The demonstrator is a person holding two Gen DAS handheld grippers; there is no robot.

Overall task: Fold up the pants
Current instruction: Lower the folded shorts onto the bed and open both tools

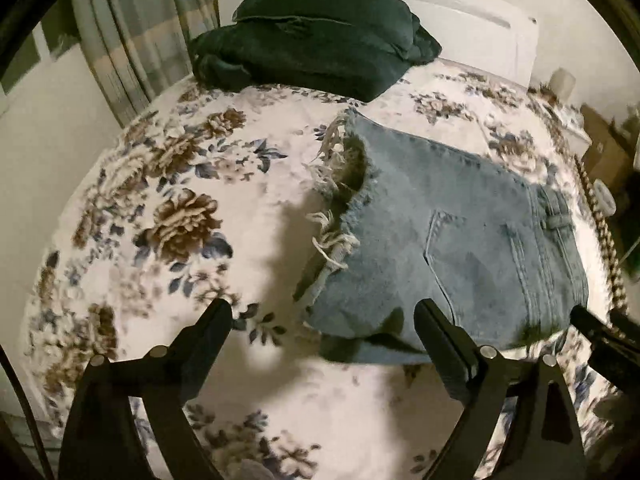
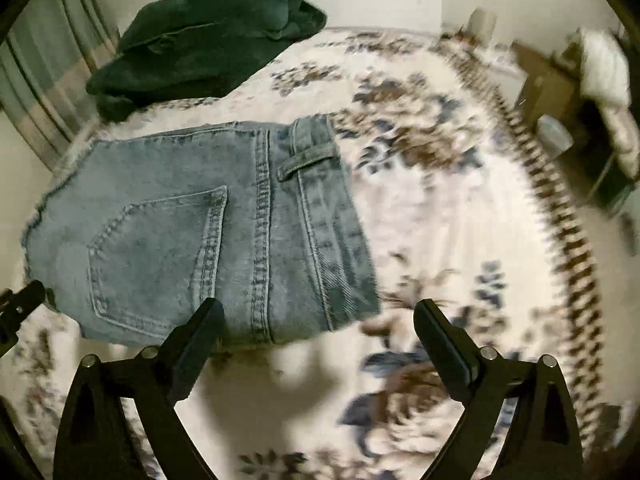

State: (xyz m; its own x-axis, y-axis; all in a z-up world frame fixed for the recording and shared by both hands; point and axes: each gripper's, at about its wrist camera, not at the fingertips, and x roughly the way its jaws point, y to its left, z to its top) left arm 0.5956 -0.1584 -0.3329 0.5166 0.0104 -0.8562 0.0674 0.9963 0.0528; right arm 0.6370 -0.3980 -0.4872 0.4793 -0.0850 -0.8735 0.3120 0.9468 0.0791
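Left wrist view: folded denim pants (image 1: 448, 240) are seen flat on the floral bed (image 1: 168, 184), frayed hems turned toward the bed's middle. A dark green garment (image 1: 316, 44) is piled at the far edge. Left tongs (image 1: 322, 312) are held apart, nothing gripped.

Right wrist view: pants (image 2: 208, 232) are shown pocket-up, waistband toward the braided side edge. Right tongs (image 2: 318, 312) are spread above the near fold, empty.

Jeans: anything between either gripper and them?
Nothing visible. Both grippers, left and right, are open at the near edge of the folded jeans, only floral bedspread around them. The dark clothes pile lies beyond the jeans.
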